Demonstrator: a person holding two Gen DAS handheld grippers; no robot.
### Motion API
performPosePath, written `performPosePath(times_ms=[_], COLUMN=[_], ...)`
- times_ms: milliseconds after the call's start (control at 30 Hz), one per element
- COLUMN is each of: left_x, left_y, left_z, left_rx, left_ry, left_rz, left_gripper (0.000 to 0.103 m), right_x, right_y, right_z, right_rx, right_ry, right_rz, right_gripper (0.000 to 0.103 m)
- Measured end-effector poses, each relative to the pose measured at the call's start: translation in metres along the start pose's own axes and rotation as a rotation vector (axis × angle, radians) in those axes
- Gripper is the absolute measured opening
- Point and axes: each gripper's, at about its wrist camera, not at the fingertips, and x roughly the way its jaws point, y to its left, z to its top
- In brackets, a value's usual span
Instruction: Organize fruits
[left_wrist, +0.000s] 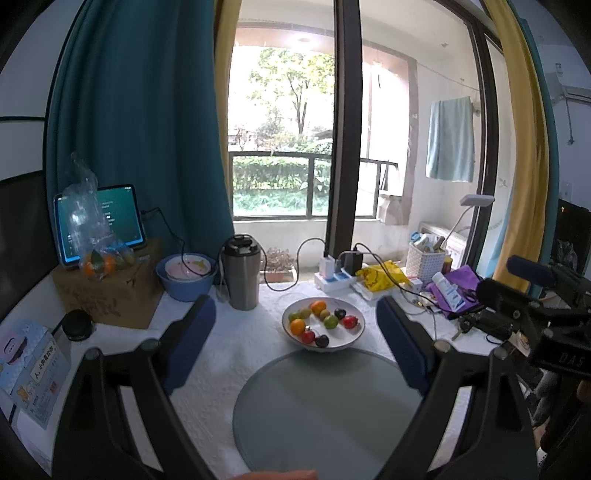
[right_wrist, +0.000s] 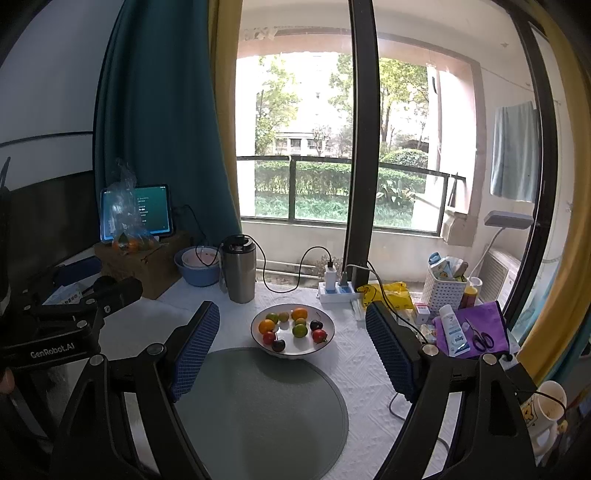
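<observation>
A white bowl (left_wrist: 351, 341) stands on the white tablecloth just beyond a round grey-green mat (left_wrist: 325, 410). It holds several small fruits: oranges (left_wrist: 297, 326), green ones (left_wrist: 331, 322), red ones (left_wrist: 350, 321) and dark plums (left_wrist: 321, 340). The bowl (right_wrist: 325, 341) and the mat (right_wrist: 266, 410) also show in the right wrist view. My left gripper (left_wrist: 295, 314) is open and empty, held above the mat, short of the bowl. My right gripper (right_wrist: 293, 321) is open and empty, also above the mat, short of the bowl.
A steel tumbler (left_wrist: 242, 277), a blue basin (left_wrist: 184, 277), a cardboard box with a bag of oranges (left_wrist: 98, 264) and a tablet stand at the back left. A power strip (left_wrist: 332, 278), a white basket (left_wrist: 424, 260), a purple cloth and scissors (right_wrist: 480, 338) lie at the right.
</observation>
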Motion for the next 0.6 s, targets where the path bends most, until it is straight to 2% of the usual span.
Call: performPosePath(times_ms=[600], left_x=[-0.0018], left_y=[-0.0064], left_z=[-0.0006], left_rx=[0.030], left_ry=[-0.011], left_rz=[-0.006], left_gripper=[0.090], right_x=[-0.0012], right_y=[-0.0006], right_z=[-0.0031], right_rx=[0.005], right_ry=[-0.001], right_rz=[-0.006], right_gripper=[0.084])
